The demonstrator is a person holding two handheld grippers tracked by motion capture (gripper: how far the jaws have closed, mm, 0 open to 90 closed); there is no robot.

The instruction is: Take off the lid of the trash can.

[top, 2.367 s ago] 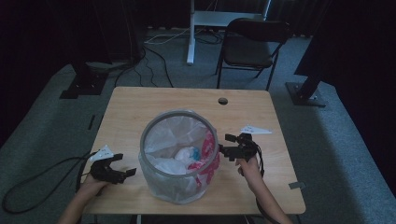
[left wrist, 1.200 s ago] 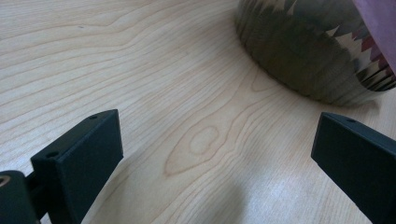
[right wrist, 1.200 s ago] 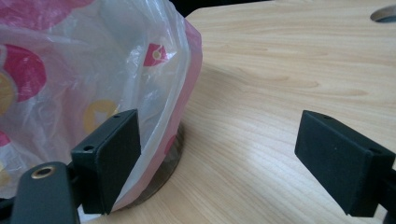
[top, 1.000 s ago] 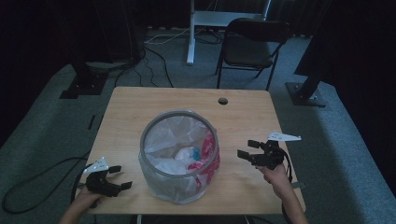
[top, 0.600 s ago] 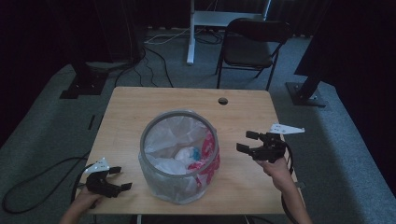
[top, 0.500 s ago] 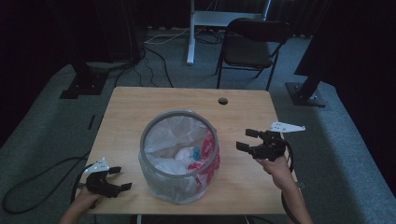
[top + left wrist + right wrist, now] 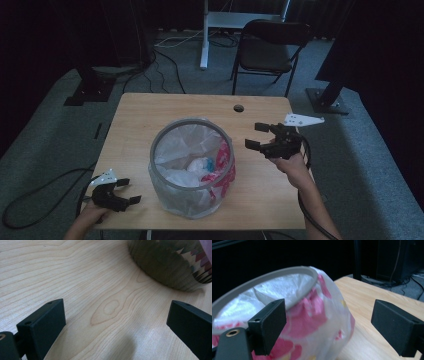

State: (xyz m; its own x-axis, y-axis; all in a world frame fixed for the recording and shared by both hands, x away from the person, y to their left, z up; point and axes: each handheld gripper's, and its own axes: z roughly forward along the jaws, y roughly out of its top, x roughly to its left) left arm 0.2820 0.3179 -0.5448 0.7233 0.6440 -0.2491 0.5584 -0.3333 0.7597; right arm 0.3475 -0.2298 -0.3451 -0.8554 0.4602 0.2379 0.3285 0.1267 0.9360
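The jaws of the right gripper [image 7: 258, 135] are spread wide with nothing between them, and ahead of them, slightly to the left of their line, the bin [image 7: 287, 322] is seen, its grey rim [image 7: 262, 281] level with the left jaw's tip and its pink-patterned liner [image 7: 312, 315] bulging toward the gap. The jaws of the left gripper [image 7: 126, 190] are likewise released and empty, held low over the bare counter [image 7: 100, 290]; the bin's mesh wall [image 7: 160, 267] lies beyond the right jaw, near but apart from it.

From here, the main risk is judged to be a shove rather than a grasp. Should the right jaws be carried forward at this height, the rim could be struck by the left jaw's face, and the light bin could be tipped or slid toward the left gripper. Were only the thin liner pinched, it could be torn or pulled off the rim, and the crumpled waste [image 7: 200, 165] inside could be spilled. The left jaws, so low, could be scraped along the counter.
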